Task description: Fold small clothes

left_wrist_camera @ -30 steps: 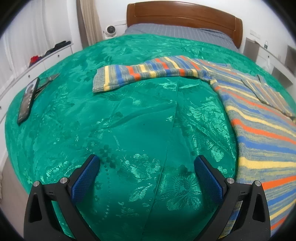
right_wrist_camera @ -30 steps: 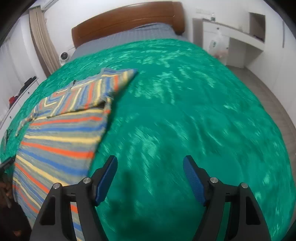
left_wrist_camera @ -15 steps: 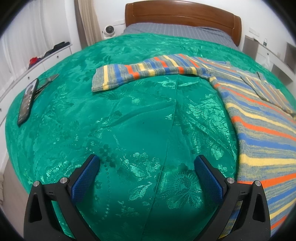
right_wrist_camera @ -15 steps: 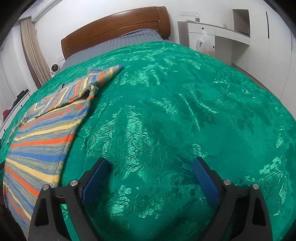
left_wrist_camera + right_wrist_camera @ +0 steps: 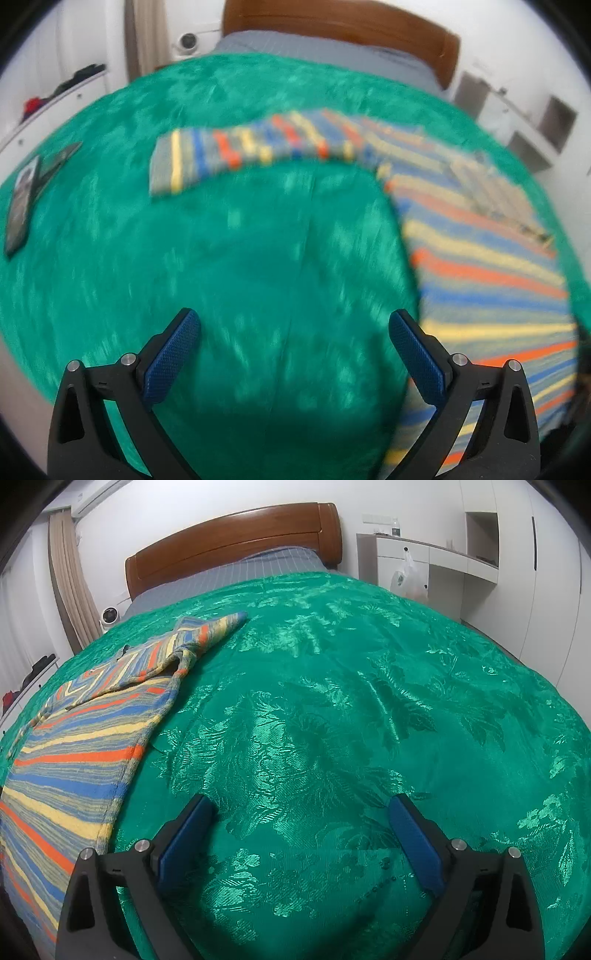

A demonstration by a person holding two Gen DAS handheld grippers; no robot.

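The striped sweater (image 5: 79, 746) lies flat near the bed's foot edge, one sleeve (image 5: 229, 155) stretched sideways, ready for folding. Left gripper (image 5: 293, 352) and right gripper (image 5: 301, 834), which has just been opening, gape empty over the green bedspread (image 5: 369, 701).

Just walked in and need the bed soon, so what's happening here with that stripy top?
A person holding a gripper in each hand is part-way through folding a striped sweater laid flat on the green bedspread. One sleeve is already folded over the body; the other sleeve lies stretched out sideways. Neither gripper holds anything: the left gripper is open above bare bedspread beside the sweater's edge, and the right gripper, whose jaws have just been opening, is over bare bedspread too.
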